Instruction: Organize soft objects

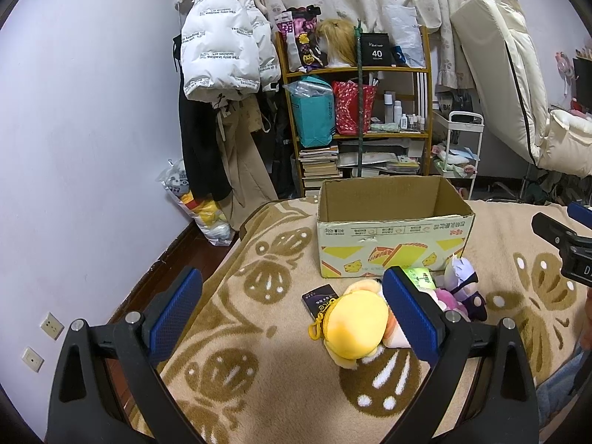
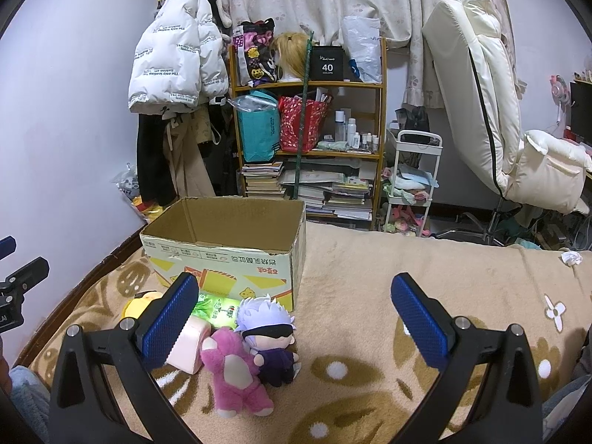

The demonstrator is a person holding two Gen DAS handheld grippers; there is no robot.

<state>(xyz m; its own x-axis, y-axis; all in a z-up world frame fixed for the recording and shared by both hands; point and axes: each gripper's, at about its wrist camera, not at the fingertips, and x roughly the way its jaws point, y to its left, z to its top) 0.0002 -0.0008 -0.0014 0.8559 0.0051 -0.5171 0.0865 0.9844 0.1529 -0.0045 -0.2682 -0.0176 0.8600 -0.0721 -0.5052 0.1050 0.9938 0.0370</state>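
Left wrist view only: a dark booklet lying flat on the blanket, left of a round yellow plush with a yellow clip loop. The right wrist view shows just a sliver of that plush behind its own left finger.

Right wrist view only: a fuzzy pink plush lying in full sight, a pale pink block touching it, and a crumpled white tissue far right on the bed.

Both views: a white-haired doll in dark clothes and a black blindfold, leaning against the pink plush; a glossy green packet between the toys and the box.

Blanket: tan fleece with brown butterfly pattern.

Box: corrugated cardboard, open top, yellow print, torn front rim; nothing seen inside. All toys lie on the blanket just in front of it.

Left gripper: blue textured fingers spread wide, holding nothing, above the yellow plush.

Right gripper: fingers spread wide, holding nothing, the doll between them in view.
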